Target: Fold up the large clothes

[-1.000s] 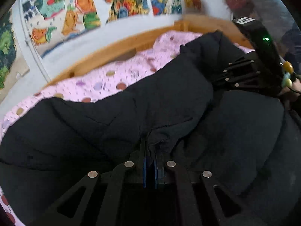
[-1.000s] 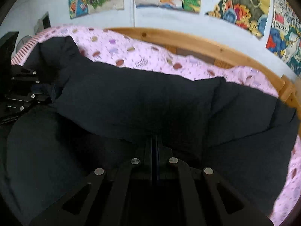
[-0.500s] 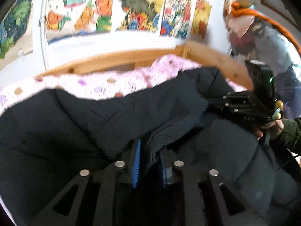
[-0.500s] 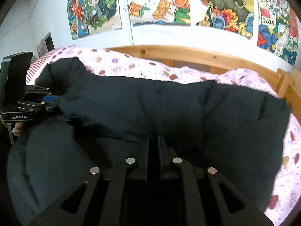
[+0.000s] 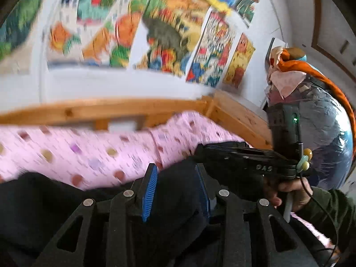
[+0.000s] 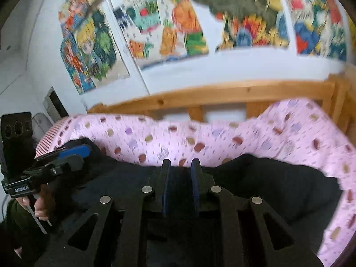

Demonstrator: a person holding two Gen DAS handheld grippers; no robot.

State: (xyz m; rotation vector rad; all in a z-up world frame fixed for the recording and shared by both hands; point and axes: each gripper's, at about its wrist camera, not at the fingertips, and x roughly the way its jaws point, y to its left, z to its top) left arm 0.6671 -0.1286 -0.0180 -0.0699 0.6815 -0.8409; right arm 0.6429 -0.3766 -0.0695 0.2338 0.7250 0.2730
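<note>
A large black padded garment (image 5: 44, 202) lies on a bed with a pink dotted sheet (image 5: 89, 151). My left gripper (image 5: 175, 173) is open, its blue pads apart, with black fabric lying loose between them. My right gripper (image 6: 179, 166) is also open over the garment (image 6: 267, 178), its pads apart. The right gripper shows in the left wrist view (image 5: 240, 160), and the left gripper shows at the left of the right wrist view (image 6: 66, 155). Both views are motion-blurred.
A wooden bed rail (image 6: 222, 95) runs behind the sheet (image 6: 289, 133), under a white wall with colourful posters (image 6: 189, 22). A person (image 5: 311, 133) stands at the right of the bed. A striped pillow edge (image 6: 47, 138) lies far left.
Both grippers have opened and let go of the black garment. Both have tilted upward, so more wall and sheet show. The garment now lies lower on the bed.
</note>
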